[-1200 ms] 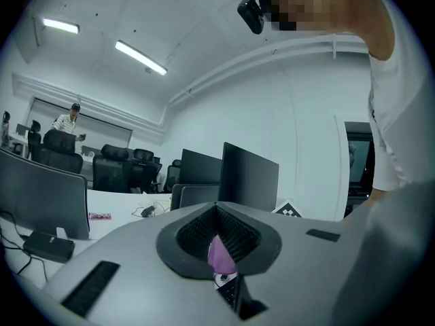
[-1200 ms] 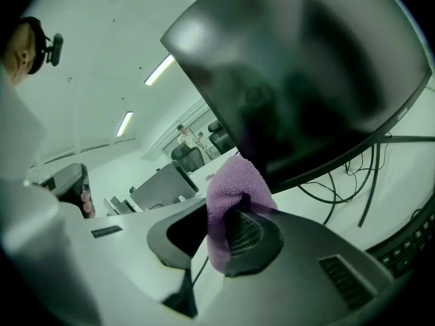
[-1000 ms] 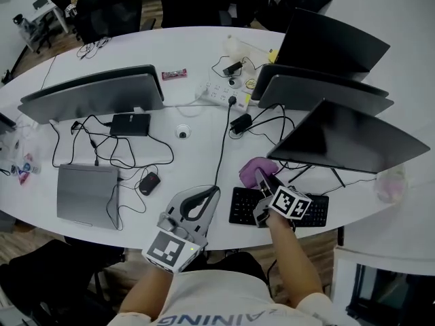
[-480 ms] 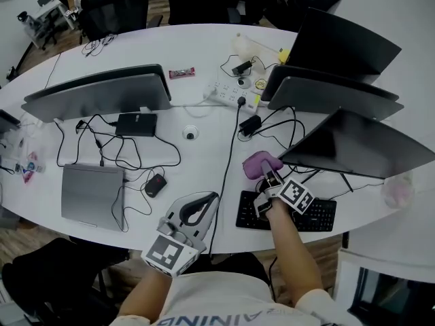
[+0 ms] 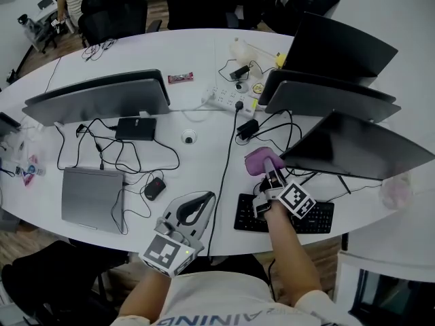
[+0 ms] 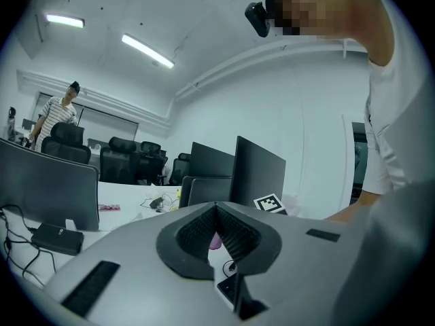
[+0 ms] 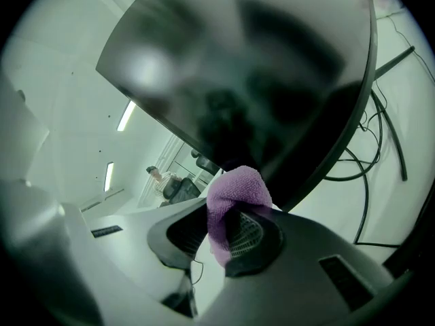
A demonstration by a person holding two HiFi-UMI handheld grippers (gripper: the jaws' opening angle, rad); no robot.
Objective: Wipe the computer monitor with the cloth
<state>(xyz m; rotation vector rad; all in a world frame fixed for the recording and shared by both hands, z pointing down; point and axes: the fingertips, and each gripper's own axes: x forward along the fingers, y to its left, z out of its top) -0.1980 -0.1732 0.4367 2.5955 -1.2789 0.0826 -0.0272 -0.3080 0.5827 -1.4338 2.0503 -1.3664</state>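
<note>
Head view: the left gripper (image 5: 204, 200) and right gripper (image 5: 270, 174) are held out over a white bench (image 5: 136, 53) strewn with cables (image 5: 115, 151). The right one is above the left end of a keyboard (image 5: 309, 217).
Monitor (image 5: 360, 148): dark screen, tilted, at the bench's right side just behind the keyboard.
Cloth (image 7: 234, 190): purple and bunched, its tuft poking past the fingertips at the monitor's lower left edge. Whether it touches the screen cannot be told.
Right gripper: fingers clenched on the cloth, pointing up at the dark screen.
Left gripper: fingers pressed together with nothing between them, over the bench's near edge, well apart from the cloth.
</note>
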